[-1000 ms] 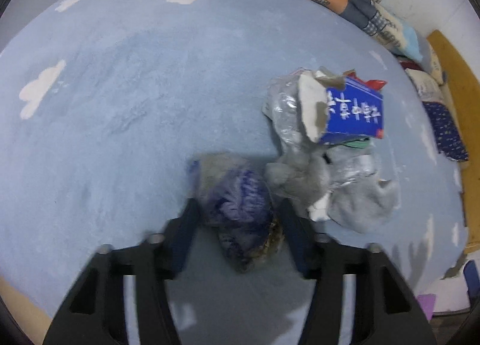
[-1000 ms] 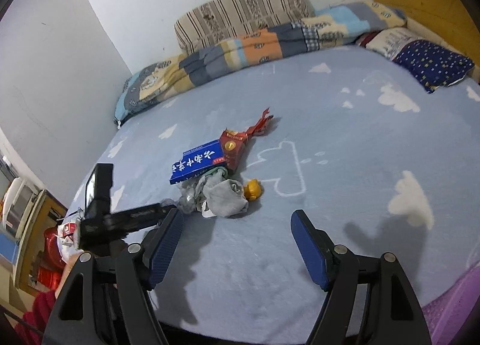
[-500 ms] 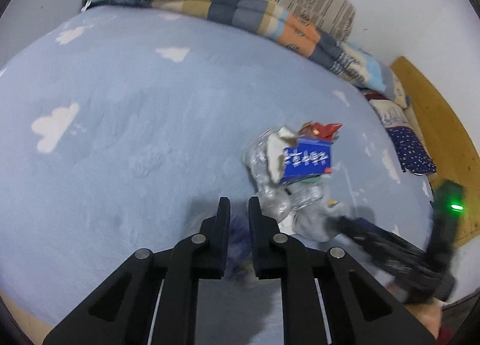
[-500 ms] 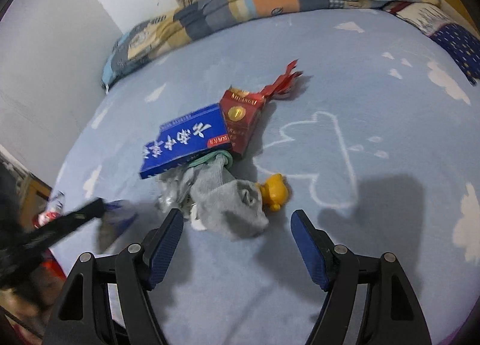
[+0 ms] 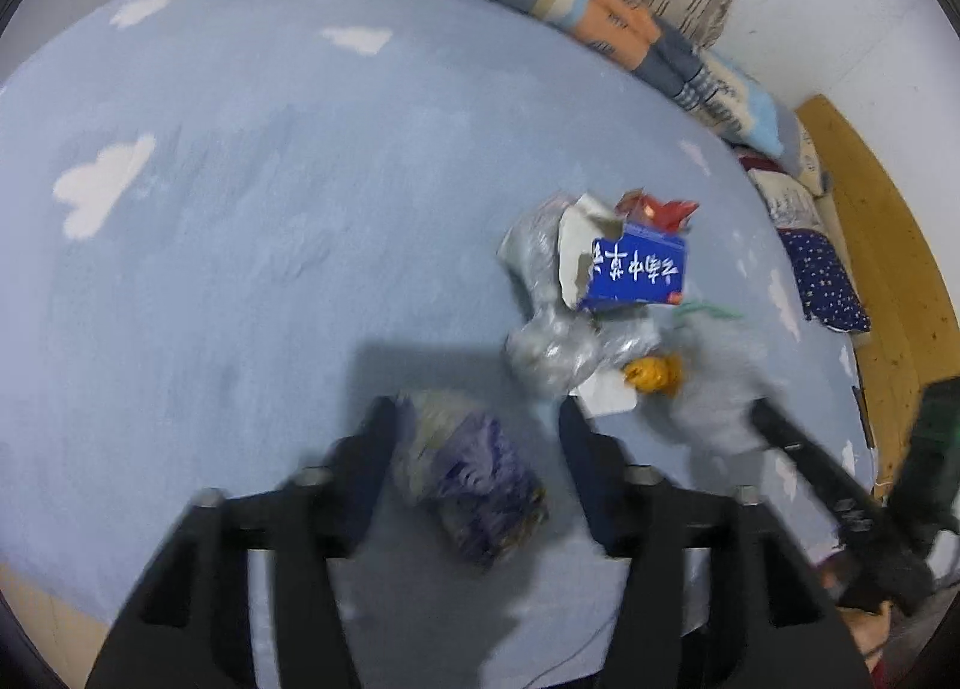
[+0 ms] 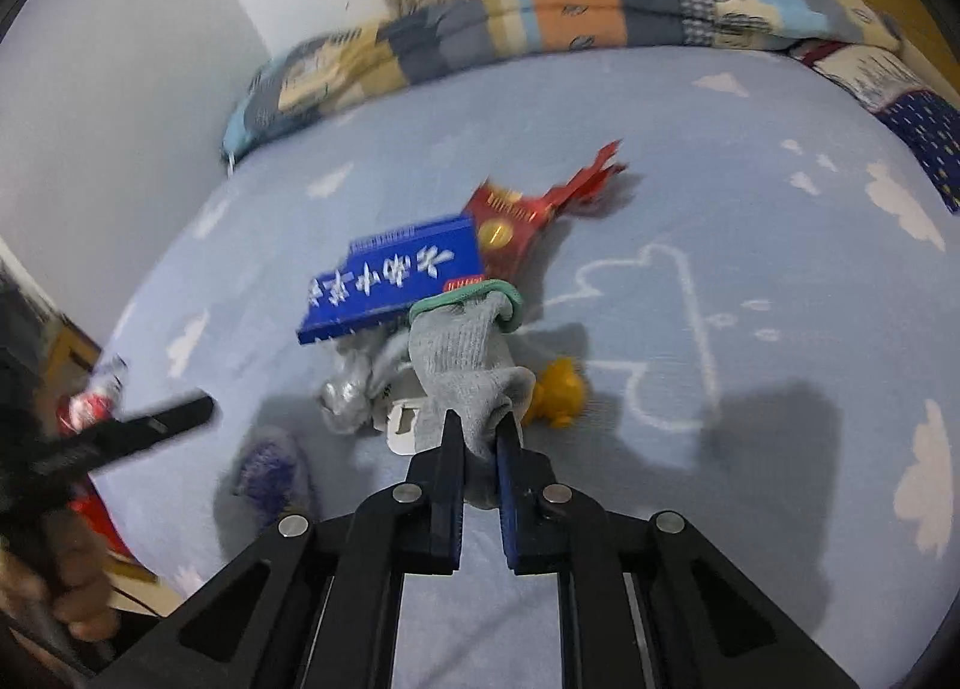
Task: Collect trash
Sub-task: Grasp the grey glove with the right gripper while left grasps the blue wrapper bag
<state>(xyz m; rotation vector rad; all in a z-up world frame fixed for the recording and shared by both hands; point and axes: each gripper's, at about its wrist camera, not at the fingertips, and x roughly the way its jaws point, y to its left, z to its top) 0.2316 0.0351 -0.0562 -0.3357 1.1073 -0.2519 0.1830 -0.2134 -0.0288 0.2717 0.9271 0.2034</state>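
The jaws of the right gripper [image 6: 480, 437] have just been closed on the grey knit glove [image 6: 465, 365] at frame centre, while the left gripper [image 5: 477, 419], half-opened, straddles an unpinched purple wrapper [image 5: 474, 479], so the thin fold could be lost when lifted.

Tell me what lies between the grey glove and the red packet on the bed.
In the right wrist view, the blue box lies partly between them, its corner meeting the grey glove cuff and the red packet; otherwise only blue bedsheet.
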